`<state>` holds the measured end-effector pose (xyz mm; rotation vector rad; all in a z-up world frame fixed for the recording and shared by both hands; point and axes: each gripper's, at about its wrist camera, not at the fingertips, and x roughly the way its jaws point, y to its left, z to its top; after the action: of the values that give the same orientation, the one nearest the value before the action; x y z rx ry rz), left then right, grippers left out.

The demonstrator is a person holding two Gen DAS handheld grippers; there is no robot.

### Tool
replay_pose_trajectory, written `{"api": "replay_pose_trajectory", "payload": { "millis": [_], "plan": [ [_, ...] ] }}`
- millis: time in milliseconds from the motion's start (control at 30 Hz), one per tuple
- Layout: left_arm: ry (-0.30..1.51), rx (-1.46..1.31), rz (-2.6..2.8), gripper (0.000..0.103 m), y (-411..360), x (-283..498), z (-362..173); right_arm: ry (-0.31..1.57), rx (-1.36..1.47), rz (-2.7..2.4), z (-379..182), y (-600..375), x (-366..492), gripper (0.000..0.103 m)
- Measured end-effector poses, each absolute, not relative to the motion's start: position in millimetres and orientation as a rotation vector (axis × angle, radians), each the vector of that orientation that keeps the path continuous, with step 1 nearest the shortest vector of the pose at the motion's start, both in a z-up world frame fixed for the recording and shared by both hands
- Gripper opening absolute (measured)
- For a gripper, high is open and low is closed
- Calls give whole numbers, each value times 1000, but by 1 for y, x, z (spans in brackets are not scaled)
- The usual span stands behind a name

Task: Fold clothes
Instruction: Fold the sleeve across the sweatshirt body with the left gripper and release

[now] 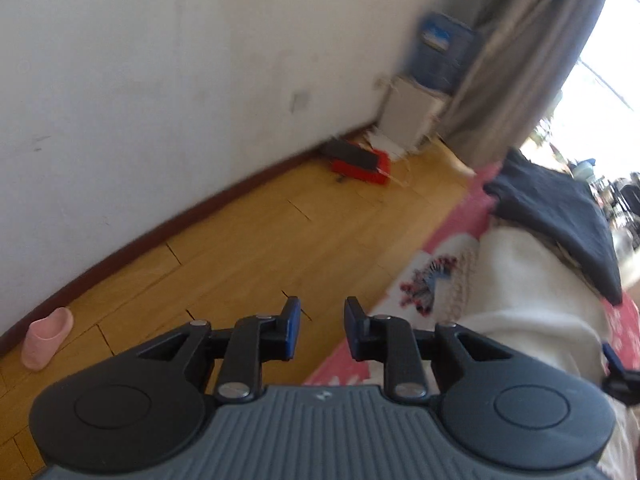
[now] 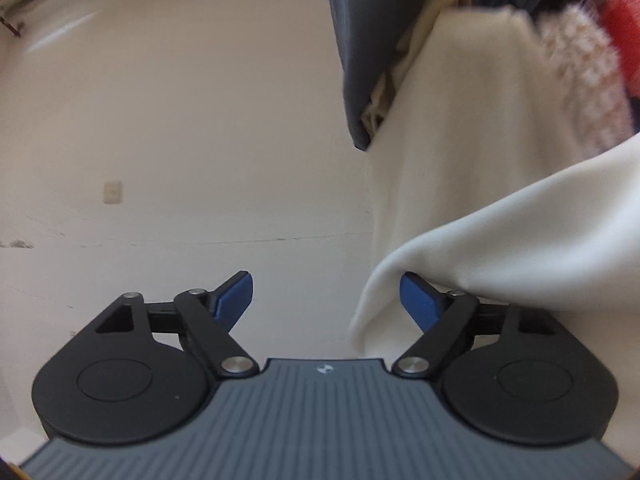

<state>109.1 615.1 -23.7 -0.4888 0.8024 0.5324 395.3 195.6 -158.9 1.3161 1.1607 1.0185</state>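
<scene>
The left gripper [image 1: 322, 328] stands slightly parted over the wooden floor [image 1: 248, 248], nothing between its blue pads. Just right of it lies the cream garment [image 1: 532, 304] on the pink-patterned bed cover [image 1: 460, 216], with a dark garment [image 1: 560, 216] beyond the cream one. The right gripper [image 2: 326, 300] is spread wide and grips nothing; a fold of the cream garment [image 2: 520, 240] drapes over its right finger [image 2: 420, 300]. Farther back hangs a grey cloth [image 2: 356, 40].
</scene>
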Motion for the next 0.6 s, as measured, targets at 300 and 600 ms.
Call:
{"api": "replay_pose_trajectory", "payload": {
  "millis": [300, 600],
  "plan": [
    [783, 6, 142, 44, 464, 147, 11, 903, 1223, 940, -120, 47, 351, 83],
    [943, 213, 3, 42, 379, 224, -45, 1031, 735, 691, -154, -63, 200, 59]
  ]
}}
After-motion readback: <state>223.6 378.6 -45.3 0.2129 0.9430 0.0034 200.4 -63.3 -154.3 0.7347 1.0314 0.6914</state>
